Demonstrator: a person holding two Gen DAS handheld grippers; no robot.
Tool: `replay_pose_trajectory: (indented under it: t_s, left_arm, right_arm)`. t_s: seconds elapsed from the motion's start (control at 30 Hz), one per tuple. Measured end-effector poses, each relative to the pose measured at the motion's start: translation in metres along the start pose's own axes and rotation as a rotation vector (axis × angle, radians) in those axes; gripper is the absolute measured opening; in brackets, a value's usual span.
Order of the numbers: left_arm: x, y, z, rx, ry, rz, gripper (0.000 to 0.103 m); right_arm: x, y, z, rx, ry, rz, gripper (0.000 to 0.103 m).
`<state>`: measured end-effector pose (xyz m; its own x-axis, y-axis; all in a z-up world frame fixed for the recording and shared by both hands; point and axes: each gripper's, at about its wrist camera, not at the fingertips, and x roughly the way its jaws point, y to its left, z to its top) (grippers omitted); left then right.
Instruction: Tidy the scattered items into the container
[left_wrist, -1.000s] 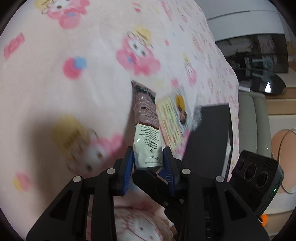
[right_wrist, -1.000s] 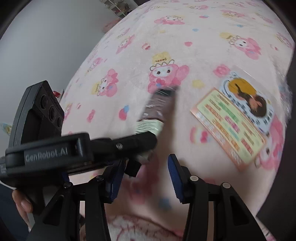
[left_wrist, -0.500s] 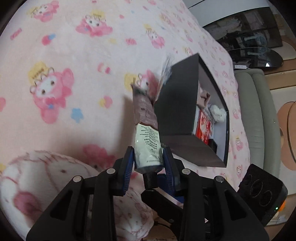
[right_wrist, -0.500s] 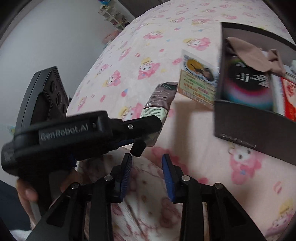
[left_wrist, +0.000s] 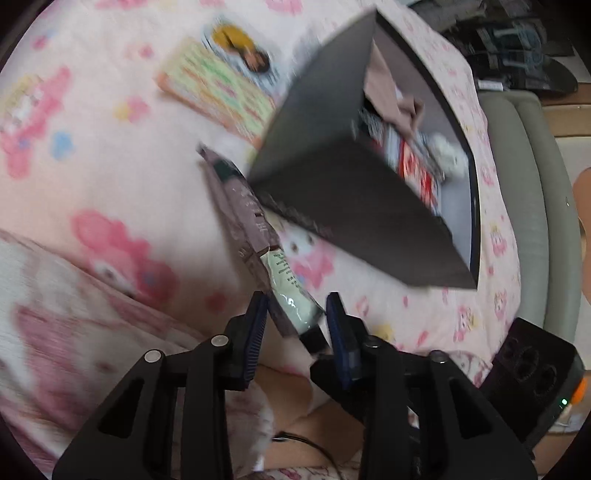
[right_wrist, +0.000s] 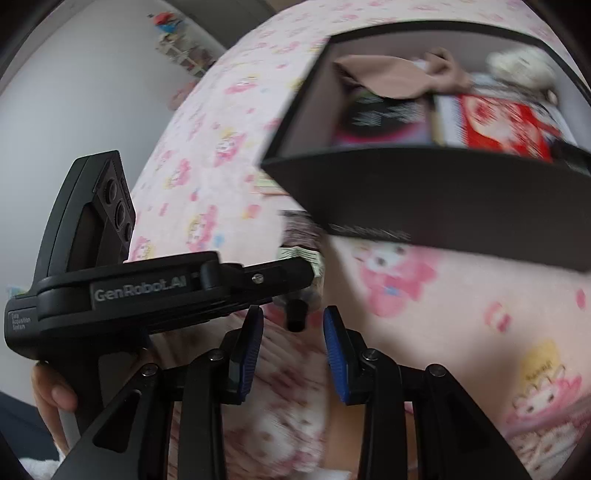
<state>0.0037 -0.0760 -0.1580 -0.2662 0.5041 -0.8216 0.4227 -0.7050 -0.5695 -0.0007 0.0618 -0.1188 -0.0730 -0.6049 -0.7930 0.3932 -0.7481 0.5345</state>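
Pink cartoon blanket (left_wrist: 92, 184) below, left gripper (left_wrist: 295, 314) half-closed on tube (left_wrist: 258, 236) beside black box (left_wrist: 351, 206), right gripper (right_wrist: 293, 328) half-open, empty; next, probably lift over rim, release inside.

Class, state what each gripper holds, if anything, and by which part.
Left gripper grips the tube near its capped end, jaws closing. Right gripper holds nothing.

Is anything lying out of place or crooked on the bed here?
Yes. A colourful card lies loose on the blanket, outside the black box where the other items sit. The tube sits slanted in the left gripper rather than straight.
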Motion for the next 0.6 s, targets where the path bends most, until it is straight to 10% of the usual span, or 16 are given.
replay_pose_trajectory:
  t_s: [0.6]
  left_arm:
    - [-0.008, 0.029, 0.043, 0.077, -0.081, 0.287, 0.035]
  right_arm:
    - [0.039, -0.052, -0.021, 0.118, 0.153, -0.074, 0.031]
